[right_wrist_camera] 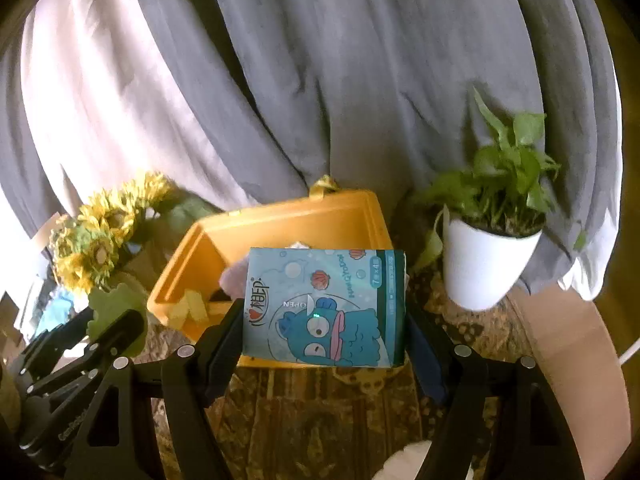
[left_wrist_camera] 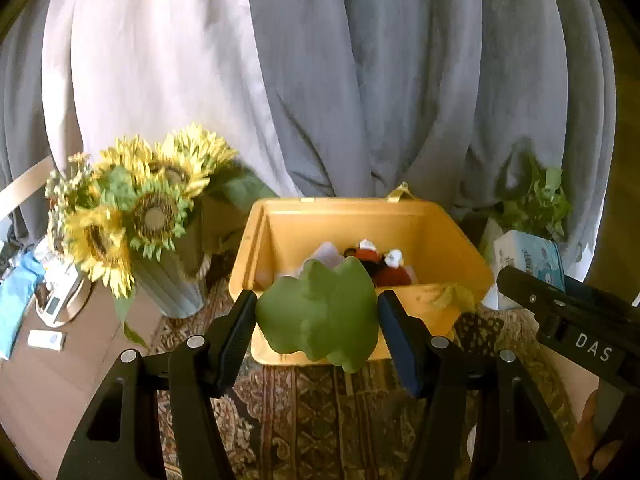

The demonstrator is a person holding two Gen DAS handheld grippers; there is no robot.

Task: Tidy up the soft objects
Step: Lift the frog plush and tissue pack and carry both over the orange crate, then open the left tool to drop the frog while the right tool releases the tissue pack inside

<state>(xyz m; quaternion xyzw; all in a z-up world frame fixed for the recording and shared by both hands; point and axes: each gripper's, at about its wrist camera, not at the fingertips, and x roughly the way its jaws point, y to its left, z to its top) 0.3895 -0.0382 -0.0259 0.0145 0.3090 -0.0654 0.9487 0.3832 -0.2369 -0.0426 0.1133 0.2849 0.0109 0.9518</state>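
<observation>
My left gripper is shut on a green soft toy and holds it in front of the near rim of the open yellow bin. Inside the bin lie a red plush toy with white bits and a pale soft item. My right gripper is shut on a blue tissue pack with a cartoon fish, held in front of the yellow bin. The left gripper and green toy show at the left of the right wrist view.
A vase of sunflowers stands left of the bin. A potted green plant in a white pot stands to its right. Grey curtains hang behind. A patterned rug lies below. Small devices sit at far left.
</observation>
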